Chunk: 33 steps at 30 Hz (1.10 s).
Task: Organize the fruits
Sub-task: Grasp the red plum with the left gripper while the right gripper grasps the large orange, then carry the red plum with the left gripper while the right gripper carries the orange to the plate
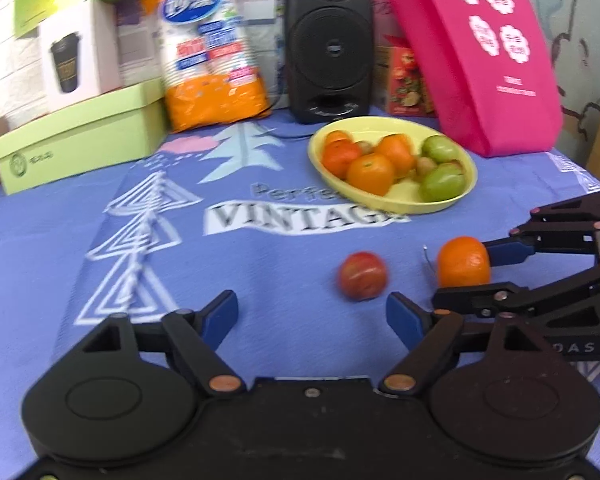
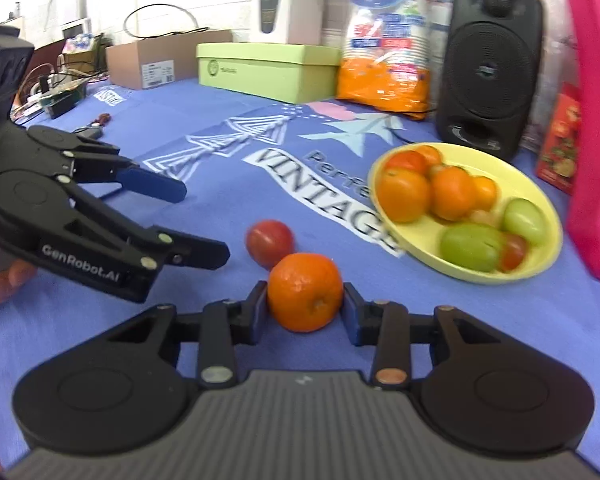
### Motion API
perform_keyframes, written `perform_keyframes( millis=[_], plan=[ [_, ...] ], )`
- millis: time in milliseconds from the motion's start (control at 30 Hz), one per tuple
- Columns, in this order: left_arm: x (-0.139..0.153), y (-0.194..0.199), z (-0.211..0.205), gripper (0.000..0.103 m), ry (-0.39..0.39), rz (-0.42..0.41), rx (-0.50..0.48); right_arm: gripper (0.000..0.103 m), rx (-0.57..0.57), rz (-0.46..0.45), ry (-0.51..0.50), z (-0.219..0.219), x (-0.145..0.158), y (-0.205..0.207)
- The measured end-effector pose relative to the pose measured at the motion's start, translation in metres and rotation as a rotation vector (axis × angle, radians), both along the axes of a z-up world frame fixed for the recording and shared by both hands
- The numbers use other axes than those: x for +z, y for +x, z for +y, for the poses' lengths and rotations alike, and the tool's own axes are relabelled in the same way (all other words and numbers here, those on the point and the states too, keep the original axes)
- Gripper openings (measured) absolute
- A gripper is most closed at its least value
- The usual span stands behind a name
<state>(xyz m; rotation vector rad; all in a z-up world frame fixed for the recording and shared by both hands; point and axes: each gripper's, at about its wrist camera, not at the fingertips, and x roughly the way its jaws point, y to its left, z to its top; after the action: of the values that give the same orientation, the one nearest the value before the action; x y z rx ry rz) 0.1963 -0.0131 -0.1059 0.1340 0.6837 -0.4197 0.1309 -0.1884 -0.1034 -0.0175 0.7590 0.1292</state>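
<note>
A yellow bowl [image 1: 440, 204] [image 2: 424, 248] holds several oranges and green fruits on the blue cloth. A red apple [image 1: 362, 276] [image 2: 269, 242] lies loose on the cloth in front of the bowl. My right gripper [image 2: 305, 305] [image 1: 466, 272] is shut on an orange [image 2: 305, 291] [image 1: 464, 262], low over the cloth just right of the apple. My left gripper [image 1: 312, 312] [image 2: 204, 224] is open and empty, a short way in front of the apple and to its left.
A black speaker [image 1: 328, 44], an orange-and-white bag [image 1: 212, 48], a green box [image 1: 76, 140] and a pink bag [image 1: 472, 52] stand along the back of the table. A cardboard box [image 2: 160, 60] and cables lie at the far left.
</note>
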Motion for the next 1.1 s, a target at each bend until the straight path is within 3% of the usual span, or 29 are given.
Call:
perform_keyframes(
  millis=[67, 133, 200, 267, 300, 500, 733, 1100],
  plan=[
    [-0.002, 0.001, -0.012, 0.08, 0.002, -0.013, -0.017, 0.037, -0.041, 0.006, 0.025, -0.012, 0.0, -0.01],
    [-0.007, 0.006, -0.023, 0.069, 0.006, -0.008, -0.041, 0.037, -0.069, 0.002, 0.049, -0.022, -0.001, -0.019],
    [-0.013, 0.013, -0.032, 0.047, 0.005, 0.018, -0.05, 0.037, -0.084, -0.001, 0.067, -0.027, -0.002, -0.025],
    [-0.014, 0.015, -0.036, 0.033, -0.009, 0.012, -0.049, 0.037, -0.084, -0.004, 0.064, -0.027, -0.001, -0.028],
    [-0.014, 0.016, -0.035, 0.03, -0.017, 0.016, -0.047, 0.037, -0.083, -0.005, 0.061, -0.027, -0.001, -0.029],
    [-0.008, 0.015, -0.029, 0.03, -0.033, 0.026, -0.037, 0.037, -0.08, -0.011, 0.057, -0.026, 0.001, -0.03],
    [0.018, 0.014, -0.03, 0.03, -0.033, -0.018, -0.067, 0.037, -0.085, -0.034, 0.029, -0.031, 0.014, -0.025],
    [0.044, 0.065, -0.079, 0.03, -0.043, -0.05, -0.132, 0.037, -0.181, -0.11, -0.016, -0.086, 0.045, 0.017]
  ],
)
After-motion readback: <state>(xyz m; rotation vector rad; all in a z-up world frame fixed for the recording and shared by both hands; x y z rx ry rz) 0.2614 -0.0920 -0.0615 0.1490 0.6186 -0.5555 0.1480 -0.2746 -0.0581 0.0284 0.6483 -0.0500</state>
